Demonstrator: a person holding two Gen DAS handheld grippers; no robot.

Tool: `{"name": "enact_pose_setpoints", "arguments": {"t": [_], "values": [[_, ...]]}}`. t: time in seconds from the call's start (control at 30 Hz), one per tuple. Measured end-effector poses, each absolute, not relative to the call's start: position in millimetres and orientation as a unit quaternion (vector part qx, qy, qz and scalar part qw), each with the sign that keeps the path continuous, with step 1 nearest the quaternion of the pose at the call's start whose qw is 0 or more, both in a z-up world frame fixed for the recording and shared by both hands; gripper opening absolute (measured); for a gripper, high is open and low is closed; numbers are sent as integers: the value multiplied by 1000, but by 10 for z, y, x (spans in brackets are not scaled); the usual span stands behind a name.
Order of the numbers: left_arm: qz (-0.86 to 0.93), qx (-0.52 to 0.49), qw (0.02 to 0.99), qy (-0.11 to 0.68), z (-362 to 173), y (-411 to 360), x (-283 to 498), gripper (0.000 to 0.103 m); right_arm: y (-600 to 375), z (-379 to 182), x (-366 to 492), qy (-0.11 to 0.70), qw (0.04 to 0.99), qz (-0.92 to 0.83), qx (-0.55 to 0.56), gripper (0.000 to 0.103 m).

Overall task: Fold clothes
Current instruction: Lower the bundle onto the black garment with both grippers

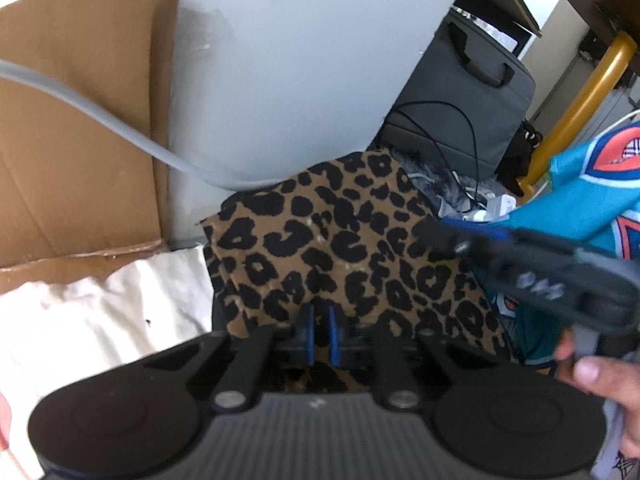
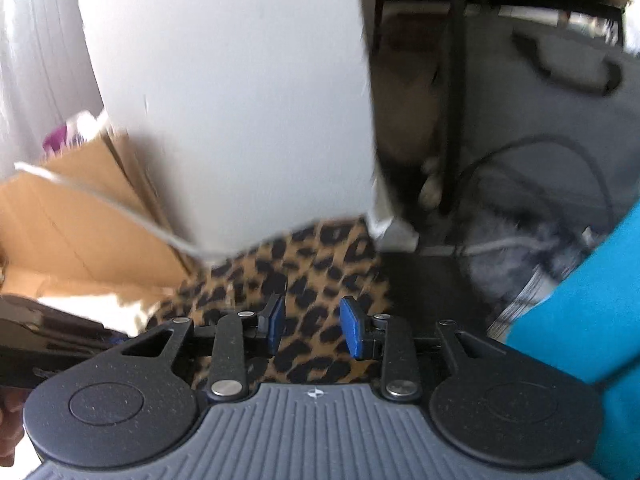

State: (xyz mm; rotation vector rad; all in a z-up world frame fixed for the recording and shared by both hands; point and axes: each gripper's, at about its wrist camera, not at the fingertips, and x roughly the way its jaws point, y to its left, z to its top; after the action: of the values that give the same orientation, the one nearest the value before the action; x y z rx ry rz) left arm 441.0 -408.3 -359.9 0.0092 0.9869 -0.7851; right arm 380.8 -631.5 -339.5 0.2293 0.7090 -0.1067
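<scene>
A leopard-print garment (image 1: 340, 248) hangs bunched in front of the left wrist camera. My left gripper (image 1: 321, 334) has its blue pads nearly together, pinching a fold of that fabric at its lower edge. In the left wrist view my right gripper (image 1: 436, 234) comes in blurred from the right over the garment, held by a hand (image 1: 596, 376). From the right wrist camera, the right gripper (image 2: 314, 330) stands open, its blue pads (image 2: 352, 334) apart just above the leopard garment (image 2: 316, 276), with nothing between them. A teal sports jersey (image 1: 592, 208) lies to the right.
Flattened cardboard (image 1: 80, 140) leans at the left beside a pale grey panel (image 1: 300, 60). A grey cable (image 1: 100, 120) crosses them. A grey laptop bag (image 1: 472, 112) with black cords stands behind the clothes. White bedding (image 1: 100, 312) lies lower left; a yellow chair leg (image 1: 584, 96) is at right.
</scene>
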Motion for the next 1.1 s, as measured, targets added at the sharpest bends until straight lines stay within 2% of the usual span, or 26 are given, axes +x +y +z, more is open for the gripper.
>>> {"name": "enact_pose_setpoints", "arguments": {"t": [0.27,0.47,0.67,0.87,1.1], "values": [[-380,8,809,449,-3610,-4111,4486,3,-6420,-3438,4136,367,921,-57,122,36],[-388,-21,816,429,-3640,-4104,4571,2,-6483,-3379,4405,357,925,-61,115,36],[-392,-17,813,429,-3677,-4159,4643,2,-6526,-3510,4616,385,914,-75,106,33],[-396,-14,818,417,-3529,-4088,4590,4,-6449,-3374,4471,367,923,-74,91,34],[-404,-24,821,404,-3375,-3918,4365,4,-6331,-3090,3925,320,937,-71,117,36]]}}
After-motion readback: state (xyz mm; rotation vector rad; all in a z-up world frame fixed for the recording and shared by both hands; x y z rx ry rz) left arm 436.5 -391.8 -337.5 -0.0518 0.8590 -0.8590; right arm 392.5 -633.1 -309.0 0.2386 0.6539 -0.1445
